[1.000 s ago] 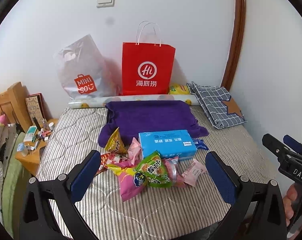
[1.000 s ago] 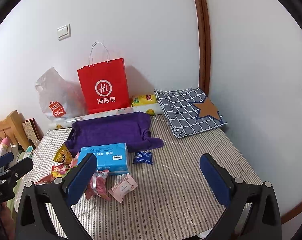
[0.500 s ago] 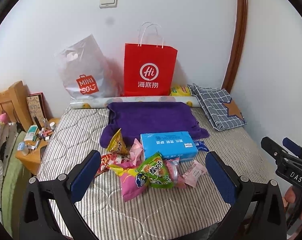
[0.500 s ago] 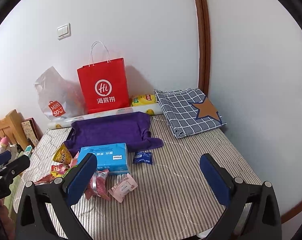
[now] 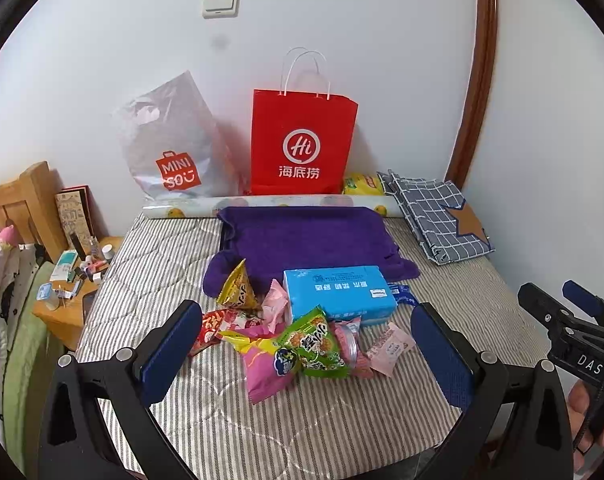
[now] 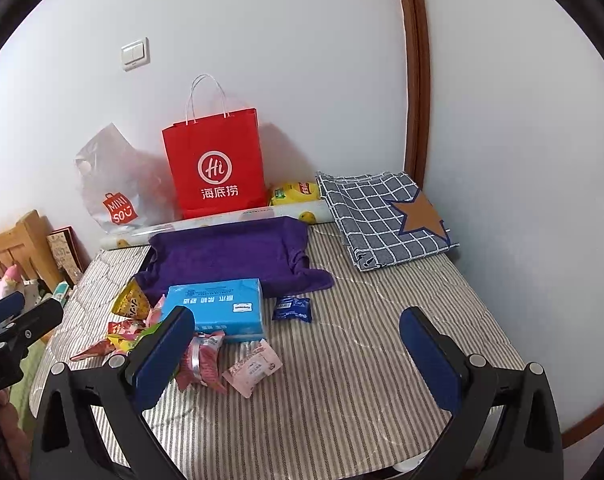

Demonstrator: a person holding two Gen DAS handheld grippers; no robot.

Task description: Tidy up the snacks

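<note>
A pile of snack packets lies on the striped mattress [image 5: 342, 420]: a green packet [image 5: 316, 344], a pink packet [image 5: 263, 372], a yellow triangular packet [image 5: 237, 288], a red packet [image 5: 209, 326] and a pale pink sachet [image 5: 390, 348]. A blue box [image 5: 338, 292] sits behind them; it also shows in the right wrist view [image 6: 217, 306]. A small blue packet [image 6: 293, 309] lies right of the box. My left gripper [image 5: 306, 352] is open and empty, above the pile's near side. My right gripper [image 6: 297, 356] is open and empty, right of the pile.
A red paper bag [image 5: 302, 148] and a grey plastic bag [image 5: 169, 152] stand against the back wall. A purple towel [image 5: 306, 240] and a folded checked cloth [image 5: 438, 216] lie at the back. A cluttered wooden bedside table [image 5: 69, 296] stands left.
Both grippers have edged slightly forward and the view has shifted a little. Nothing on the mattress has moved.
</note>
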